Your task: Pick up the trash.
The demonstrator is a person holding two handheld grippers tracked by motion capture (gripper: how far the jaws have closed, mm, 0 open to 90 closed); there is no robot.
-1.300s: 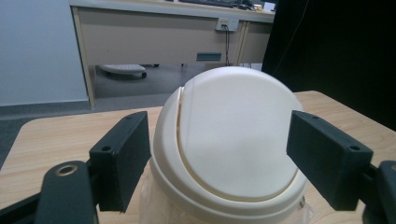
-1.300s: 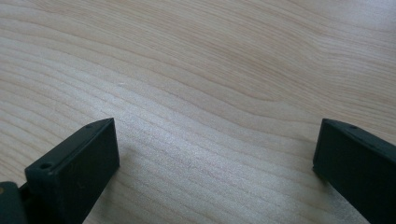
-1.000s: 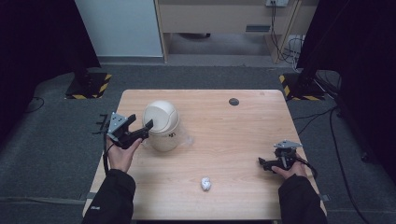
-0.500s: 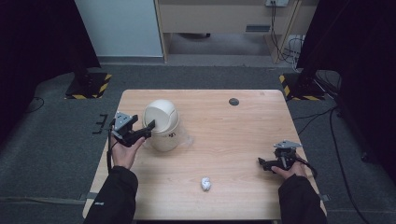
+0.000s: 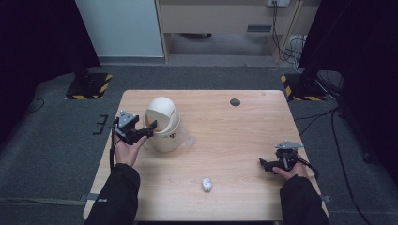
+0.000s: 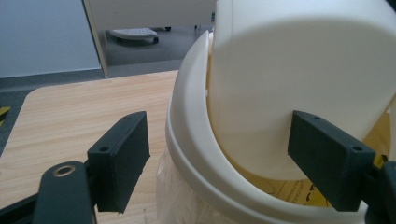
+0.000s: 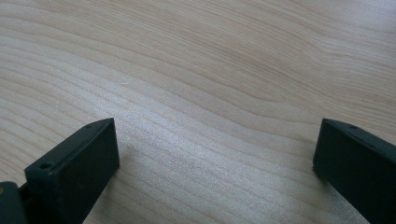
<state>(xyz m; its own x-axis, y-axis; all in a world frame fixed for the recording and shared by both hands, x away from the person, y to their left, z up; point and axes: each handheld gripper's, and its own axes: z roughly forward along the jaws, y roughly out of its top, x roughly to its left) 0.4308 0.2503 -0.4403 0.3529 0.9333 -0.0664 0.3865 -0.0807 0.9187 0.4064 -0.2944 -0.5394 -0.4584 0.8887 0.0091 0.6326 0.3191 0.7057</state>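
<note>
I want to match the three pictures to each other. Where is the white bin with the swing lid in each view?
High view: the white bin stands at left of centre on the table, beside the left gripper.
Left gripper view: it is the large white shape at centre and right, just beyond the open jaws.
Right gripper view: not in it.
Shared landmark: the wooden table.

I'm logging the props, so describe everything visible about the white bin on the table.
The white bin is a small, smooth, plastic-looking tabletop bin with a domed swing lid, tipped inward so the opening shows. A clear liner bag bulges out under the lid ring, and yellow print shows low on its side. It stands upright on the left half of the wooden table. The left tool is at its lid, jaws open around it; contact is unclear.
</note>
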